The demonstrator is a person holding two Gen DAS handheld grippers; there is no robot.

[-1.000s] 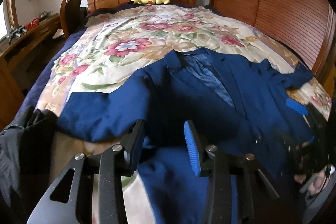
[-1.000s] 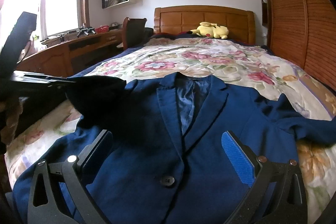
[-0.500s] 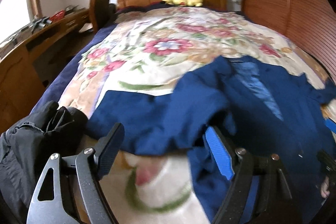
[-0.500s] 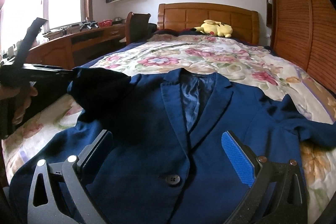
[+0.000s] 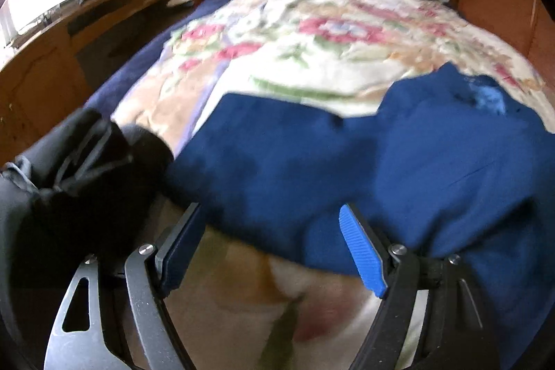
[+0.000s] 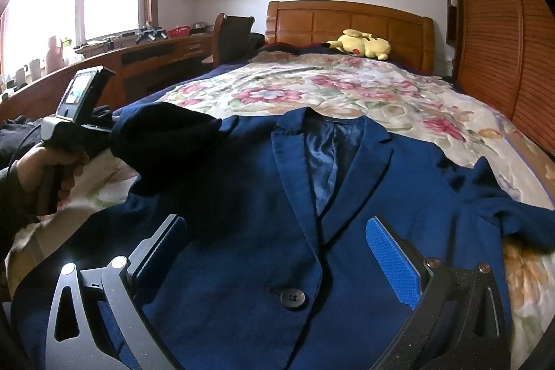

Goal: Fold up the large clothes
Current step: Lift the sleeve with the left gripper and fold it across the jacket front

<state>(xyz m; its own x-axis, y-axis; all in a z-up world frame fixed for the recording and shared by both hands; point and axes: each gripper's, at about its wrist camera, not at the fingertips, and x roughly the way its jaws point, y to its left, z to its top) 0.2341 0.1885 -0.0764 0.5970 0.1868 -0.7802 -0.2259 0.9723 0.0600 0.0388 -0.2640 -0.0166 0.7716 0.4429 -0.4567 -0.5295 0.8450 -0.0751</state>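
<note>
Since the earlier frame, left tongs [image 5: 267, 252] have just opened, nothing between them, beside the sleeve. Right tongs [image 6: 277, 252] stand apart, empty. Navy wool blazer [image 6: 263, 214] lies flat on the floral bed [image 6: 347, 85]: soft, limp, moderately heavy. Grip the sleeve cuff or hem edge.

My jacket [image 6: 242, 214] lies on the bedspread [image 6: 347, 92], dark clothing [image 5: 69, 179] to its left, plush toy [image 6: 360, 44] far behind by the headboard [image 6: 347, 19].
</note>
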